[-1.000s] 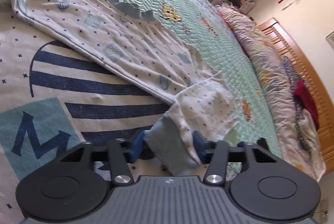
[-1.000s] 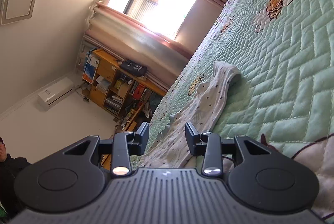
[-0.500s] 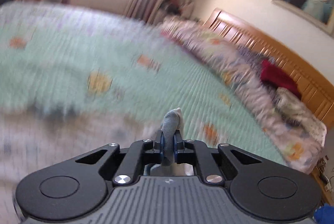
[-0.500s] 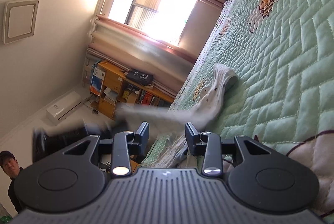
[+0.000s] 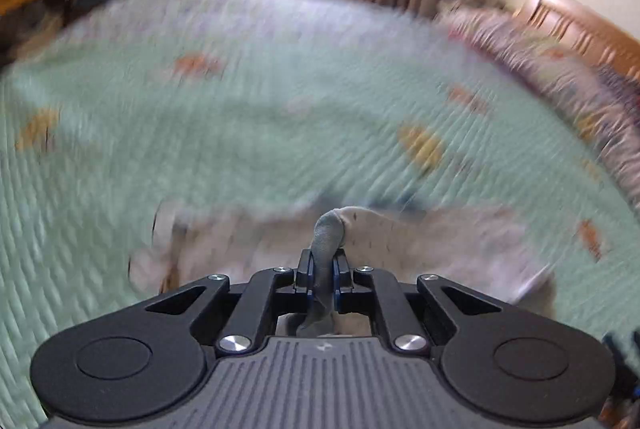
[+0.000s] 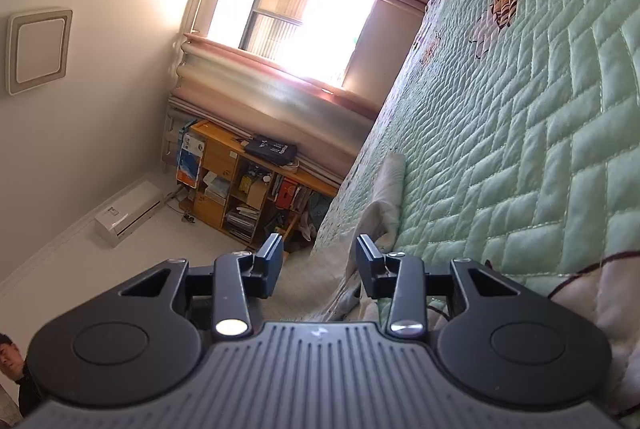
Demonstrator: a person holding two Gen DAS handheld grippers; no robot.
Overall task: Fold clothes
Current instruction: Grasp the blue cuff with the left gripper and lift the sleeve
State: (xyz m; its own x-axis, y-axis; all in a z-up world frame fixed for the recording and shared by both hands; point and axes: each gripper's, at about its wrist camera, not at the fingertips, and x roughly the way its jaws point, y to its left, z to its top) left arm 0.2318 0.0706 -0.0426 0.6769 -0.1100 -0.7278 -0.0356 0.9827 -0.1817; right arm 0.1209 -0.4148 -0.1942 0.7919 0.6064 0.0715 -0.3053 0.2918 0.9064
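Broadly, a wide bed covered in a mint-green quilted bedspread (image 6: 532,133) stitched with bee and flower motifs fills both views; the left wrist view is heavily smeared by motion blur. Beyond the bed stand a bright window with pinkish-brown curtains (image 6: 296,25) and an orange wooden shelf unit (image 6: 236,189) crammed with books and boxes. On the bedspread lies a white child's garment with small dark specks (image 5: 432,245), spread low in the left view; in the right view its pale cloth runs along the bed's edge just ahead of the tool. It seems crumpled rather than flat, though the blur makes that hard to judge. The left tool (image 5: 323,271) is clamped tight on the garment's grey-green cuff (image 5: 329,233), which sticks up between its blue-padded jaws. The right tool (image 6: 319,261) has its jaws apart and holds nothing, hovering over the garment's edge.
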